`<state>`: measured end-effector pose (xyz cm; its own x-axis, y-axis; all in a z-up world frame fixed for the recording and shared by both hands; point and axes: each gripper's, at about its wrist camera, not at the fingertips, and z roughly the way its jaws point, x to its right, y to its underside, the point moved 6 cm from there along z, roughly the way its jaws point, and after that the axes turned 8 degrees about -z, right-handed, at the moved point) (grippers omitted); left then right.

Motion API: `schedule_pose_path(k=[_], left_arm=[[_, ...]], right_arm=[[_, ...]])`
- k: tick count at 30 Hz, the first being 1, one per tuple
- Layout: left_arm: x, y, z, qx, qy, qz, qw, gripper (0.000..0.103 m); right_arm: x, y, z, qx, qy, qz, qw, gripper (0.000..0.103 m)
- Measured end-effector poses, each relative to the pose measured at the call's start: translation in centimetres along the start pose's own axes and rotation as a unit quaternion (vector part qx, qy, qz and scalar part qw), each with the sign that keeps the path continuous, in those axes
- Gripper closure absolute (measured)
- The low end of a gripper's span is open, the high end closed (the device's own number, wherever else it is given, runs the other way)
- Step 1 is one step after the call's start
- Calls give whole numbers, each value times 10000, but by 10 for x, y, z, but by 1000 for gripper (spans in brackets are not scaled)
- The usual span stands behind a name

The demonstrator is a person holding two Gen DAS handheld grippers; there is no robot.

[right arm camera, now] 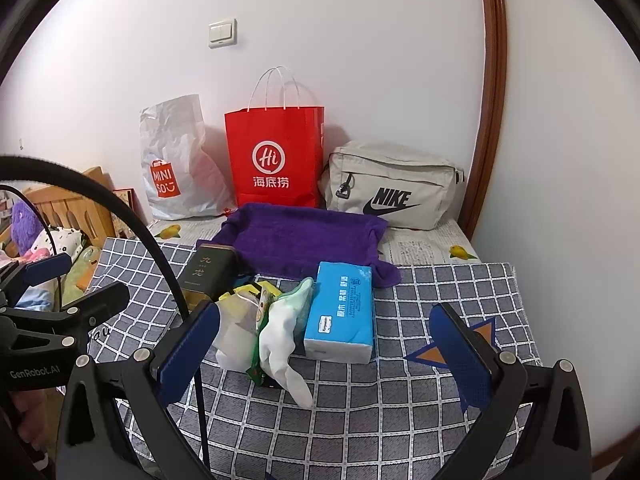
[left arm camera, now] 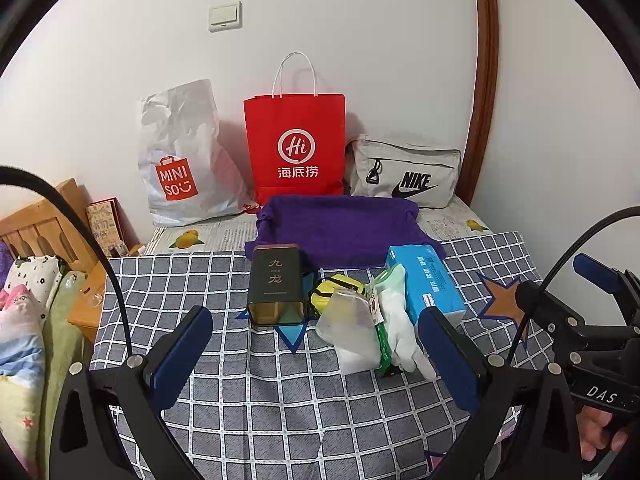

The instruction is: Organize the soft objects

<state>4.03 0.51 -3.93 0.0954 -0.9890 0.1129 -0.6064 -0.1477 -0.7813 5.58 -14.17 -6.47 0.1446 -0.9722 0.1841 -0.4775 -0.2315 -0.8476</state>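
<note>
Left wrist view: the left claw (left arm camera: pixel 316 354) is seen spread wide, nothing between its blue pads, held above the checked cloth (left arm camera: pixel 280 400) covering the surface.
Right wrist view: the right claw (right arm camera: pixel 326 346) is likewise wide apart and empty.
Soft objects: a white glove (left arm camera: pixel 402 332) is draped over a green packet, between a translucent pouch (left arm camera: pixel 350 320) and a blue tissue pack (left arm camera: pixel 428 284), which it touches.
Purple towel (left arm camera: pixel 340 228): laid flat just behind the pile.
Dark tin (left arm camera: pixel 275 284): upright, left of the pile.
Back row, against the wall: white Miniso bag (left arm camera: pixel 180 160), red paper bag (left arm camera: pixel 296 148), grey Nike pouch (left arm camera: pixel 404 174).
</note>
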Motion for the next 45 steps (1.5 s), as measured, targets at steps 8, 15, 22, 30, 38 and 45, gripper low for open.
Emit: schedule_pose_path(k=[8,15,22,30,38,45], left_arm=[[-2,-1,0,20,25,-12,10000,0],[-2,0,-1,24,10,6,10000,0],[-1,-2,0,39,-9,26,10000,0],[0,-2,-1,35,-23,66,10000,0],[1,-4,-1,31,-30,96,9999,0],[2,-4,0,21,-22,119,9999,0]], right_arm=[[0,-1,-1,17,8,6,10000,0],[0,-1,-2,32,15,23,10000,0],[0,-2,-3,42,22,16,10000,0],[2,-5,-6,88,62,46,9999,0],[2,-5,-8,110,85,59,9999,0],[4,-5,-8,113,83,75,9999,0]])
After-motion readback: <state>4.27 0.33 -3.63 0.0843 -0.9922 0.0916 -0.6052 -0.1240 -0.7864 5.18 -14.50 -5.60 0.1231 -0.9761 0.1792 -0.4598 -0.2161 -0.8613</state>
